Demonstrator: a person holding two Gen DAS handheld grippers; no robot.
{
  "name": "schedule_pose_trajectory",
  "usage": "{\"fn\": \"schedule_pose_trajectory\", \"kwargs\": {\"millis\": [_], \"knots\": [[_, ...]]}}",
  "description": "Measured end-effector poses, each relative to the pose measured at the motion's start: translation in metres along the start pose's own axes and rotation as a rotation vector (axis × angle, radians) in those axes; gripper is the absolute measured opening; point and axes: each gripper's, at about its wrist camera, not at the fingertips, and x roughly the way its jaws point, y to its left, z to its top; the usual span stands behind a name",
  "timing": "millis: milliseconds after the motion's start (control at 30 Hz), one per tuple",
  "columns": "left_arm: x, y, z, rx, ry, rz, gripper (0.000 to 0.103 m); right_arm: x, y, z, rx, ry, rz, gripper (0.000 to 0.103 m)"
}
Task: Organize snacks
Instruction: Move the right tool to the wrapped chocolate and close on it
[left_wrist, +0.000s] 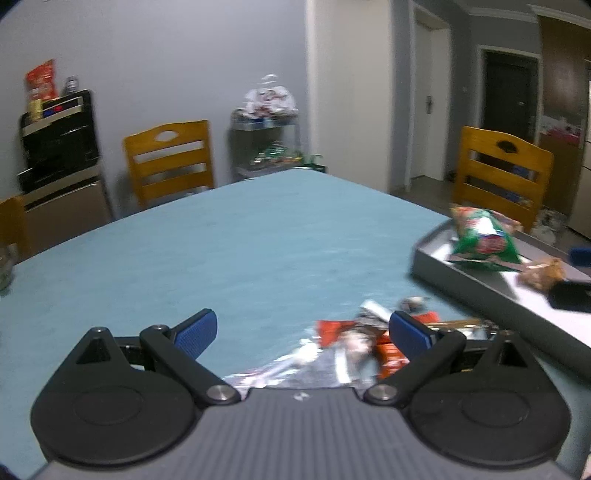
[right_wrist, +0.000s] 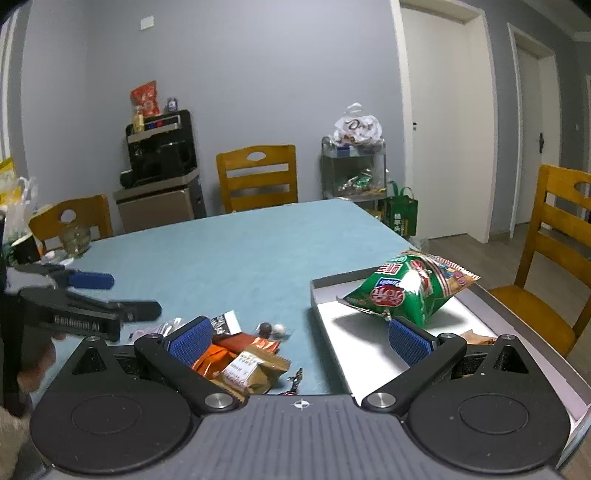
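A green snack bag (right_wrist: 406, 291) lies in the grey tray (right_wrist: 354, 354) on the right of the blue table; the left wrist view shows the same bag (left_wrist: 484, 240) in the tray (left_wrist: 476, 291), beside a brown snack (left_wrist: 543, 273). A pile of small snack packets (right_wrist: 243, 354) lies on the table left of the tray, seen also as the packets (left_wrist: 365, 343) under my left gripper. My left gripper (left_wrist: 303, 332) is open above the pile, holding nothing. My right gripper (right_wrist: 299, 339) is open over the tray's left edge, empty. The left gripper (right_wrist: 92, 295) appears at the far left.
Wooden chairs (right_wrist: 258, 177) stand around the table, one (right_wrist: 554, 236) close on the right. A black appliance on a cabinet (right_wrist: 159, 155) and a metal rack with bags (right_wrist: 354, 162) stand by the far wall. A glass jar (right_wrist: 74, 240) sits at the table's left edge.
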Motion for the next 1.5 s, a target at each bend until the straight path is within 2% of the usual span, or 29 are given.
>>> {"fn": "schedule_pose_trajectory", "kwargs": {"millis": [167, 267, 533, 633, 833, 900, 1033, 1133, 1333, 1467, 1500], "knots": [[-0.004, 0.029, 0.001, -0.071, 0.011, 0.029, 0.101, -0.002, 0.01, -0.012, -0.04, -0.005, 0.047, 0.103], [-0.003, 0.035, -0.003, -0.077, 0.025, 0.023, 0.101, 0.001, 0.017, -0.018, -0.082, 0.011, 0.073, 0.103], [0.024, 0.007, -0.023, -0.04, 0.14, -0.042, 0.101, 0.015, 0.034, -0.033, -0.156, 0.06, 0.09, 0.103], [0.03, -0.006, -0.027, -0.011, 0.158, -0.065, 0.101, 0.021, 0.035, -0.038, -0.147, 0.086, 0.088, 0.103], [0.036, -0.01, -0.03, -0.012, 0.161, -0.054, 0.101, 0.027, 0.038, -0.044, -0.177, 0.109, 0.08, 0.1], [0.037, -0.01, -0.03, -0.015, 0.158, -0.056, 0.101, 0.03, 0.037, -0.045, -0.179, 0.121, 0.075, 0.094], [0.037, -0.01, -0.029, -0.009, 0.164, -0.067, 0.101, 0.039, 0.035, -0.049, -0.17, 0.16, 0.057, 0.071], [0.038, -0.012, -0.029, -0.004, 0.17, -0.067, 0.101, 0.045, 0.033, -0.051, -0.161, 0.178, 0.037, 0.061], [0.037, -0.014, -0.03, -0.001, 0.166, -0.068, 0.101, 0.047, 0.031, -0.054, -0.165, 0.178, 0.007, 0.052], [0.038, -0.014, -0.03, 0.0, 0.166, -0.068, 0.101, 0.049, 0.032, -0.055, -0.195, 0.179, -0.012, 0.039], [0.038, -0.014, -0.03, 0.001, 0.167, -0.068, 0.101, 0.05, 0.032, -0.055, -0.197, 0.182, -0.011, 0.039]]}}
